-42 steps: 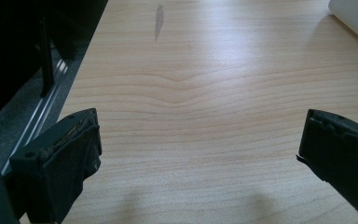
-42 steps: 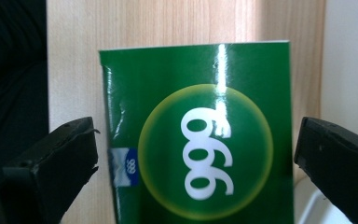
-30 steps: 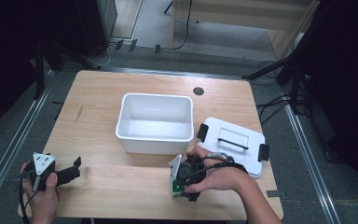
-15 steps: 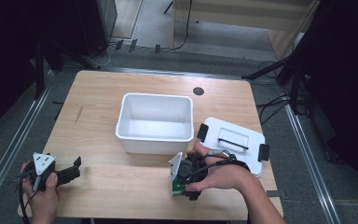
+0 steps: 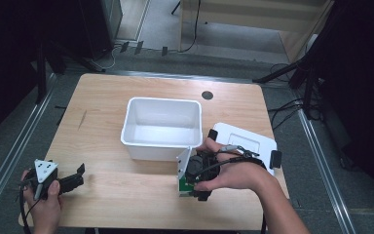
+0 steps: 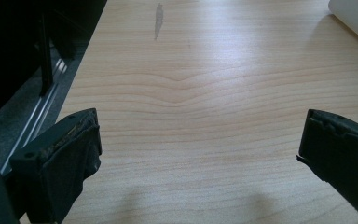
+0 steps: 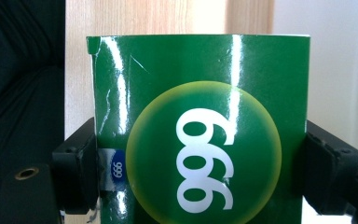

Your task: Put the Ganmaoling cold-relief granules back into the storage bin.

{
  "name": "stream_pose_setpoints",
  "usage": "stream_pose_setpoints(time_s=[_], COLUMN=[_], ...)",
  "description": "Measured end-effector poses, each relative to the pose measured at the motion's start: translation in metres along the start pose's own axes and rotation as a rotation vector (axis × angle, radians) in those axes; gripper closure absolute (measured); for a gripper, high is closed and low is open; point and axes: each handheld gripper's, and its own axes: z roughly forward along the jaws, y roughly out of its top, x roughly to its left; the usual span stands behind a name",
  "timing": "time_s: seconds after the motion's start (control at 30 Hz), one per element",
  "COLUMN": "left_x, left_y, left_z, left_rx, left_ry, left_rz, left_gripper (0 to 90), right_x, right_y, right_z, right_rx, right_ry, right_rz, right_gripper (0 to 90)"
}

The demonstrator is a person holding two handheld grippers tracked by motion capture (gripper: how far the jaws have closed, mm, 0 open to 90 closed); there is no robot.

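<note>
overhead, pale wooden bench on grey floor; right tongs clamp a green box, left tongs gape wide.

The left gripper sits low at the near left, level, its jaws wide apart. The right gripper points down, its jaws pressed against something's two sides.
</note>
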Motion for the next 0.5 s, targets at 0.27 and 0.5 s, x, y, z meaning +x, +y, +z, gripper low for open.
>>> stream_pose_setpoints(time_s=[0.27, 0.5], left_x=[0.0, 0.0], left_y=[0.0, 0.0], left_z=[0.0, 0.001], left_rx=[-0.001, -0.002], left_ry=[-0.001, -0.002], left_rz=[-0.002, -0.001], left_gripper=[0.0, 0.0], right_x=[-0.008, -0.014], right_y=[0.005, 0.014], right_z=[-0.02, -0.036], right_rx=[-0.001, 0.004], right_ry=[0.004, 0.004], right_rz=[-0.001, -0.001], right_gripper=[15.4, 15.4])
